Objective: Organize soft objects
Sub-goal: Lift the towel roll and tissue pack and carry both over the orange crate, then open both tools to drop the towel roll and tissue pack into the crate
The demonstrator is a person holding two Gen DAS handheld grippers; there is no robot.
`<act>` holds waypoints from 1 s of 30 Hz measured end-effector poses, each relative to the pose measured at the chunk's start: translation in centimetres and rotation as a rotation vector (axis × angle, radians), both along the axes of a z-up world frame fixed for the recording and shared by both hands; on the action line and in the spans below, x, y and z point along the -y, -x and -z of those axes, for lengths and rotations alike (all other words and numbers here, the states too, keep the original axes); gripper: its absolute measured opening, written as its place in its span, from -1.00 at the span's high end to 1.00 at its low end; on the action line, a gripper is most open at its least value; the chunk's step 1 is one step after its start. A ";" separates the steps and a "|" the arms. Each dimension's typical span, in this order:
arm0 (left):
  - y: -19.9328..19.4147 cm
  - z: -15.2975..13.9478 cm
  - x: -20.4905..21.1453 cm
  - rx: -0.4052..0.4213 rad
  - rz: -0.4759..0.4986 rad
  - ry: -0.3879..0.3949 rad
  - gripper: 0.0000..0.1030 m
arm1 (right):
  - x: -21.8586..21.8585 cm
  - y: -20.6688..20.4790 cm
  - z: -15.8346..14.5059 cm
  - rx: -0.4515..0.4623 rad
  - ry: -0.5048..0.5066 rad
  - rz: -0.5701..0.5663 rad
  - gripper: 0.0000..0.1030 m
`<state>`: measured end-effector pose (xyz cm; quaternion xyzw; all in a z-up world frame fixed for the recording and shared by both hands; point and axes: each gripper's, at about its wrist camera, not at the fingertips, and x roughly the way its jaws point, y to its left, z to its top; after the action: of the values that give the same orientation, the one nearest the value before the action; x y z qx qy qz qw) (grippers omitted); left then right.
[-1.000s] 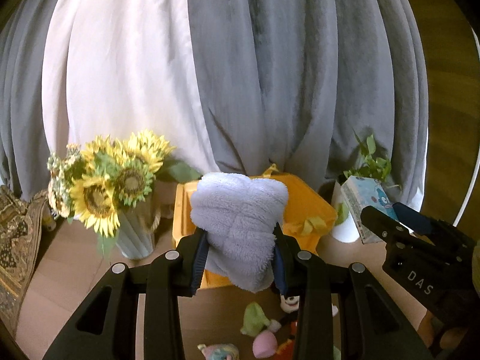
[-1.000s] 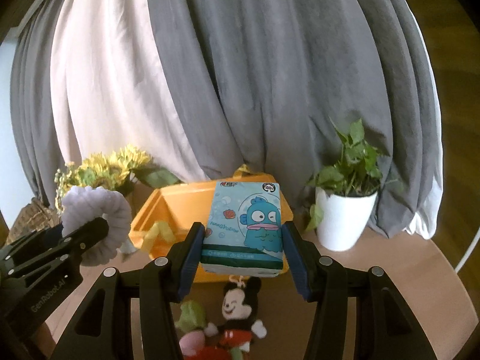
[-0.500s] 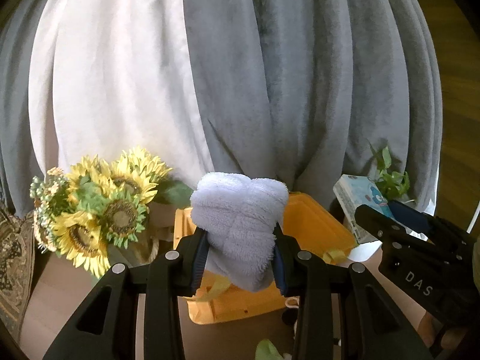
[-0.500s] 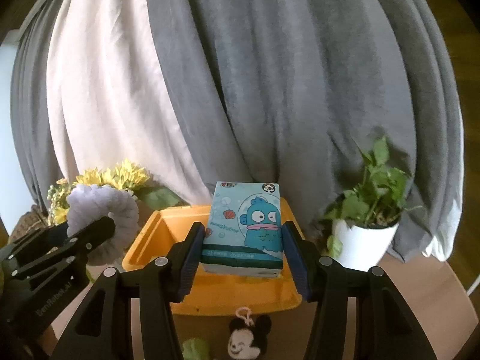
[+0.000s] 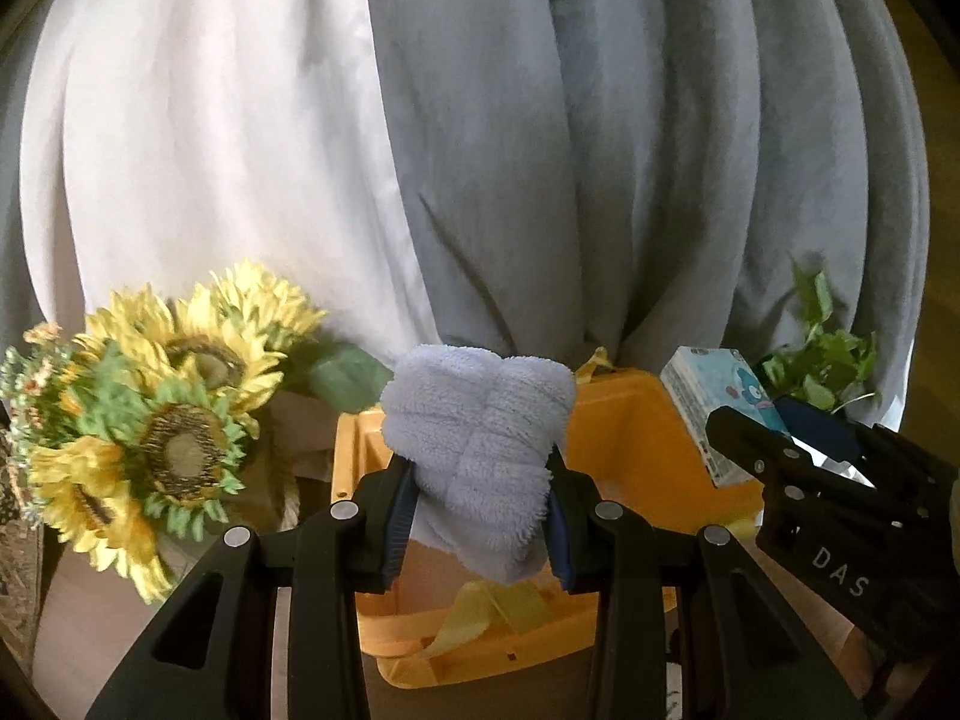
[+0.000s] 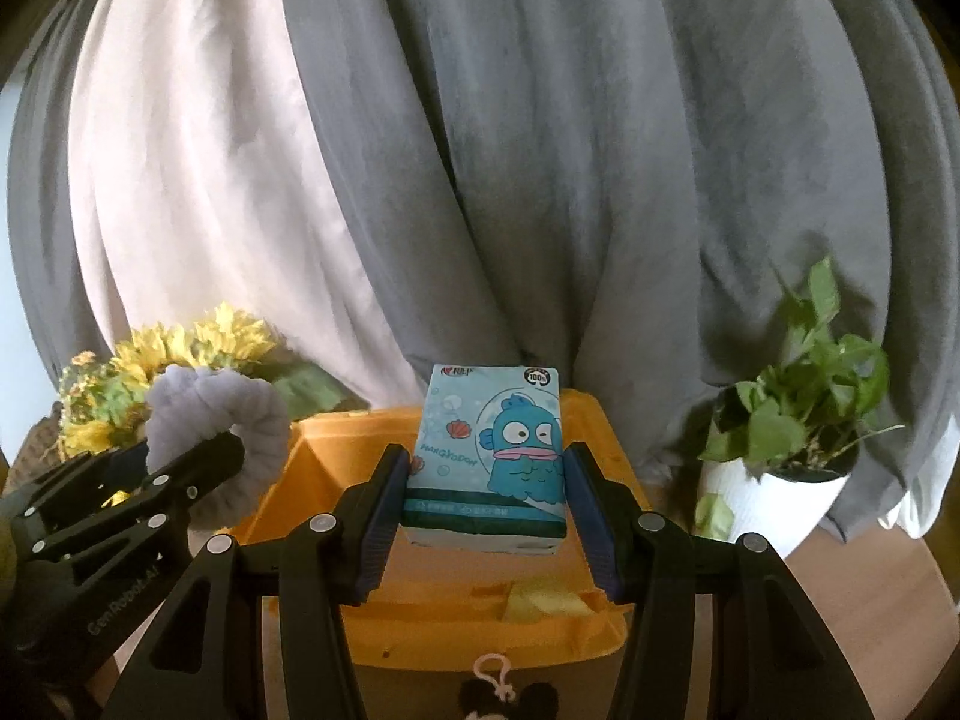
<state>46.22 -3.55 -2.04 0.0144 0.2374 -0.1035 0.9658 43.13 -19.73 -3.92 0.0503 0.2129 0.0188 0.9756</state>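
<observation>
My left gripper (image 5: 479, 510) is shut on a folded pale lilac fluffy towel (image 5: 477, 456), held over the open orange bin (image 5: 618, 450). My right gripper (image 6: 486, 516) is shut on a light blue tissue pack (image 6: 489, 456) with a cartoon fish on it, also over the orange bin (image 6: 432, 618). In the right wrist view the towel (image 6: 210, 420) and left gripper (image 6: 198, 462) hang at the bin's left side. In the left wrist view the tissue pack (image 5: 714, 408) and right gripper (image 5: 780, 438) are at the bin's right. Something yellow (image 6: 543, 603) lies inside the bin.
A bunch of sunflowers (image 5: 162, 414) stands left of the bin. A potted green plant (image 6: 792, 438) in a white pot stands to its right. Grey and white curtains (image 6: 480, 150) hang close behind. A mouse plush with a pink clip (image 6: 498, 690) lies in front of the bin.
Both grippers have carried the towel and tissue pack forward to above the bin, which now looms larger and lower. The plush toys on the table have slid out of view below.
</observation>
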 end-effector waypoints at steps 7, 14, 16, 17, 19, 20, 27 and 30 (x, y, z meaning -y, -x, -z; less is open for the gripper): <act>-3.5 2.8 0.5 -0.075 0.002 -0.008 0.24 | 0.2 -3.8 2.4 -0.070 0.006 -0.006 -0.05; -6.2 5.0 0.7 -0.129 0.010 0.000 0.07 | 0.7 -6.7 4.4 -0.123 0.005 -0.002 -0.05; -6.8 5.4 0.6 -0.140 0.009 0.000 -0.07 | 0.8 -7.4 4.8 -0.133 0.006 0.000 -0.05; -7.0 5.6 0.7 -0.143 0.009 -0.002 -0.16 | 0.7 -7.7 4.9 -0.137 0.012 -0.002 -0.05; -6.9 5.6 0.7 -0.138 0.003 -0.008 -0.32 | 0.9 -8.2 5.1 -0.144 0.021 0.011 -0.25; -6.9 5.6 0.7 -0.134 0.000 -0.013 -0.41 | 0.9 -8.3 5.3 -0.148 0.020 0.013 -0.35; -5.6 5.0 0.6 -0.116 -0.020 -0.034 -0.64 | 1.7 -7.8 5.0 -0.152 0.010 0.056 -0.43; -4.7 4.4 0.4 -0.109 -0.027 -0.028 -0.64 | 1.8 -6.9 4.5 -0.143 0.015 0.065 -0.43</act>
<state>50.88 -3.95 -6.41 0.0190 0.2914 -0.0878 0.9524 50.05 -21.53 -8.42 0.0509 0.2806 -0.0182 0.9583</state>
